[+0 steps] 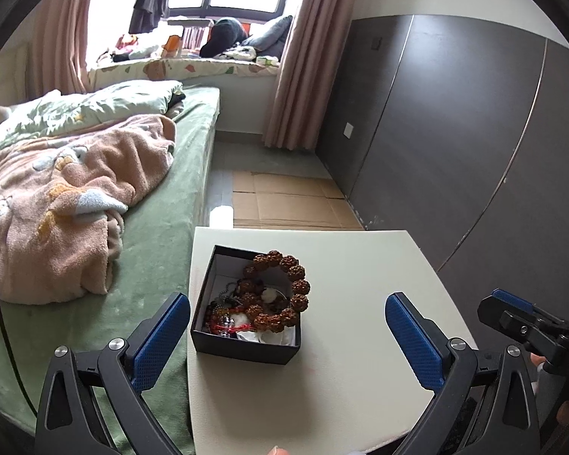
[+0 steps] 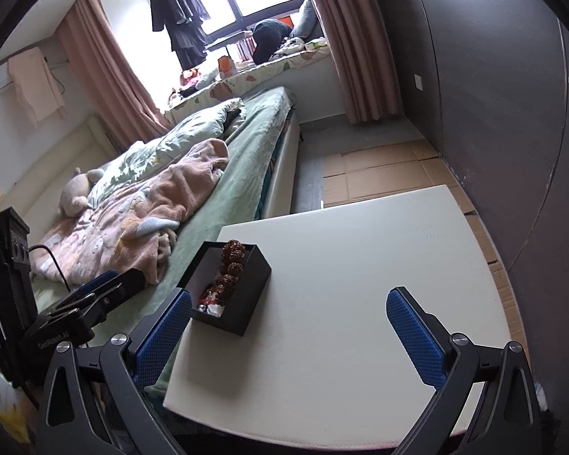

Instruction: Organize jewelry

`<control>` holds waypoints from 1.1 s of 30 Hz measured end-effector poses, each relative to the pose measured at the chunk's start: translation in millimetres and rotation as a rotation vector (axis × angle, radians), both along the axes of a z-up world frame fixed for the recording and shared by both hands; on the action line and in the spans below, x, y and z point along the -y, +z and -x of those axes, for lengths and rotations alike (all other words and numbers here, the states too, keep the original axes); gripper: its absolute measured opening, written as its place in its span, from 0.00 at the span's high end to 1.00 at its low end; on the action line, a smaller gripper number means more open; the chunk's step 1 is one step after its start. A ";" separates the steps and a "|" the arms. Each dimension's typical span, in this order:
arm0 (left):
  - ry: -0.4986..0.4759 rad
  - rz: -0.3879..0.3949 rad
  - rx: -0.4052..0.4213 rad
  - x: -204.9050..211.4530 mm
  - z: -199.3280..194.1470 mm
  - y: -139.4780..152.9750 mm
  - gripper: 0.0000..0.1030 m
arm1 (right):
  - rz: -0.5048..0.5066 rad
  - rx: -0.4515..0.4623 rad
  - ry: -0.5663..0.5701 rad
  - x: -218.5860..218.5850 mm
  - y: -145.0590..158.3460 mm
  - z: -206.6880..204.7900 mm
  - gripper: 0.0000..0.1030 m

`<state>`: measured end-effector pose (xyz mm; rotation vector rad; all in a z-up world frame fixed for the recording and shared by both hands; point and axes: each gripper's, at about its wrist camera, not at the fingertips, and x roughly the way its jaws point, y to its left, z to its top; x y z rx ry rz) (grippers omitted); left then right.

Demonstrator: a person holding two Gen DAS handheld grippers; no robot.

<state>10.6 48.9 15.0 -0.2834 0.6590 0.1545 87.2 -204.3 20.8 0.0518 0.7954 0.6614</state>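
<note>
- I see a matt black card box [image 1: 242, 345] near the left edge of the smooth, matt white table [image 1: 360, 341].
- Its bracelet [image 1: 284, 292] has rough, knobbly brown beads.
- My gripper pads [image 1: 163, 337] look like textured blue rubber.
- The pink blanket [image 1: 68, 220] is fleecy.

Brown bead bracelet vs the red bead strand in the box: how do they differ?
The brown bead bracelet has big, knobbly beads; the red bead strand has far smaller ones. The bracelet lies on top of the pile, one side propped on the black box's rim; the strand sits low, tangled among other pieces. The bracelet shows a full ring; the strand only partly shows. Both are in the same box.
</note>
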 end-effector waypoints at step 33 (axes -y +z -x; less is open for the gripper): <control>-0.013 -0.070 0.088 17.7 24.9 12.4 0.00 | 0.040 0.018 0.005 42.8 -4.9 19.7 0.00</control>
